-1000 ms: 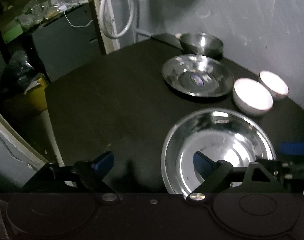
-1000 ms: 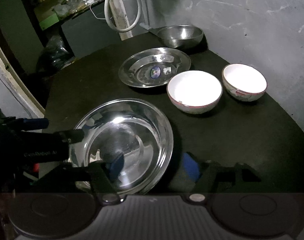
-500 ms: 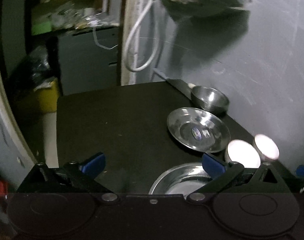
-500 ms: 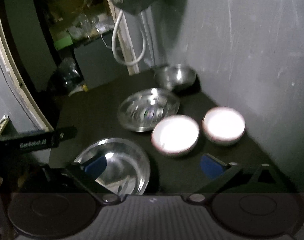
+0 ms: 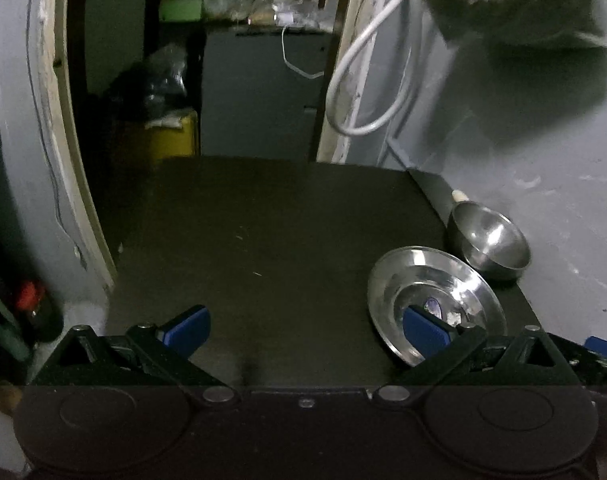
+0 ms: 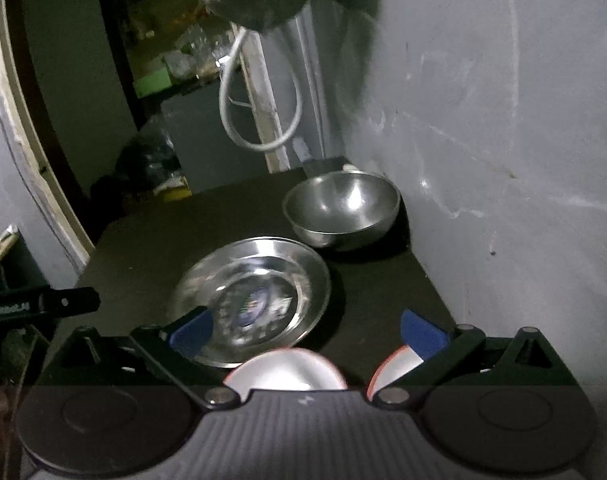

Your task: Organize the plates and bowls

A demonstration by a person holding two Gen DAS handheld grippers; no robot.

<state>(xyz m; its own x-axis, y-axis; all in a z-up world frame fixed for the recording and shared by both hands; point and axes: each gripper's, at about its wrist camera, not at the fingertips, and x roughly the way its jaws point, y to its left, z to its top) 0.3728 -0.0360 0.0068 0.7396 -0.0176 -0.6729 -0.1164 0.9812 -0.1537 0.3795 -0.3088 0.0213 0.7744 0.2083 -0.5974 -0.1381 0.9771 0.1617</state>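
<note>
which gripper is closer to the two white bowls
Right. The right gripper hangs open just above the white bowls, which show between its fingers at the bottom of its view. The left gripper, also open, faces bare table; its view shows no white bowls.

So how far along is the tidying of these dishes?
Hardly begun, by the look of it. The steel plate, steel bowl and two white bowls sit separately on the black table, nothing stacked. Both the left gripper and right gripper are open and empty. All the sorting remains.
</note>
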